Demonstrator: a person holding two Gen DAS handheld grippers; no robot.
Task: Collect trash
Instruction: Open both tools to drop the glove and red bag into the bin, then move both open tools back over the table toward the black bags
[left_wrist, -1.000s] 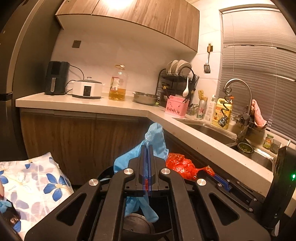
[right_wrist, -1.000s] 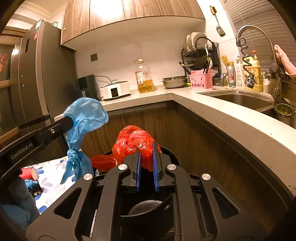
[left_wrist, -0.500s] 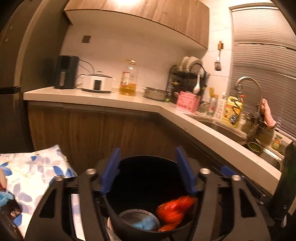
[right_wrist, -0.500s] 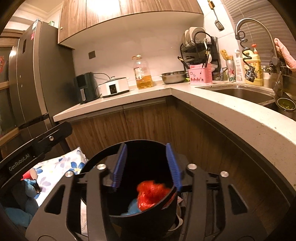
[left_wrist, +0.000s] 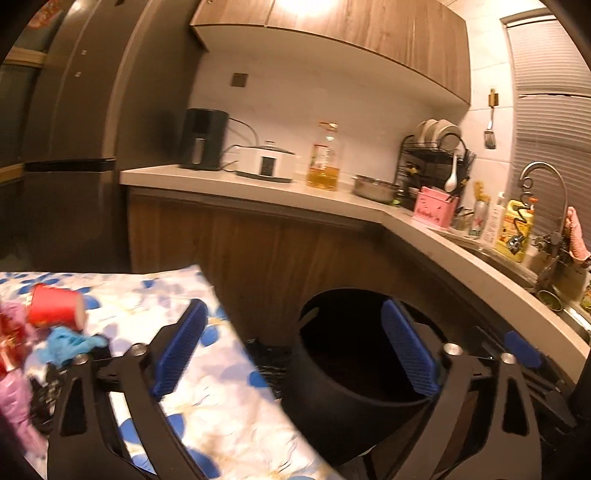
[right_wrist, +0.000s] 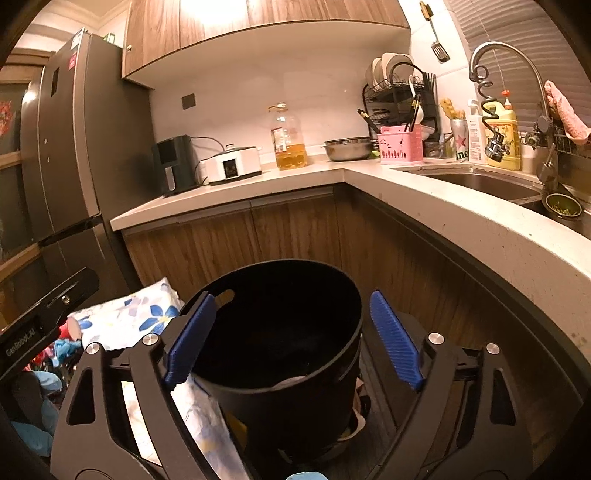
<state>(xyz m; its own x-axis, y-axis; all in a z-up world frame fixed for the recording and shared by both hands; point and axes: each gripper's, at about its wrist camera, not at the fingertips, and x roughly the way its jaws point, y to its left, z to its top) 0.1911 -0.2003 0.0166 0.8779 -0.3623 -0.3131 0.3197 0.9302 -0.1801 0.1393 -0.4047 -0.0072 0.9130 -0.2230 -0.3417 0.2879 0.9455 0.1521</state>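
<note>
Kitchen corner, warm light. Black bin (right_wrist: 280, 332) low centre in the right wrist view, lower right of centre in the left wrist view (left_wrist: 354, 373); inside too dark to make out.

Right gripper (right_wrist: 291, 336): jaws have just been opening, now spread wide either side of the bin rim, blue pads clear of it, nothing between them but the bin mouth. Left gripper (left_wrist: 295, 347): jaws likewise just opened, released, empty; left pad over the floral cloth (left_wrist: 207, 406), right pad over the bin's opening.

Trash left: red paper cup (left_wrist: 55, 308) on its side at the left edge of the left wrist view, crumpled blue glove (left_wrist: 70, 341) just below it, something pink (left_wrist: 14, 398), possibly a plastic bag, blurred at the far left edge. All lie on the floral cloth, well apart from the bin.

Around: wooden cabinets behind the bin, countertop (right_wrist: 229, 195) above with an oil bottle (right_wrist: 288, 138) and a steel bowl (right_wrist: 349, 148).

Right wrist view alone shows the sink basin (right_wrist: 480, 181) and the fridge (right_wrist: 70, 147) in full; the cup is barely a sliver there.
</note>
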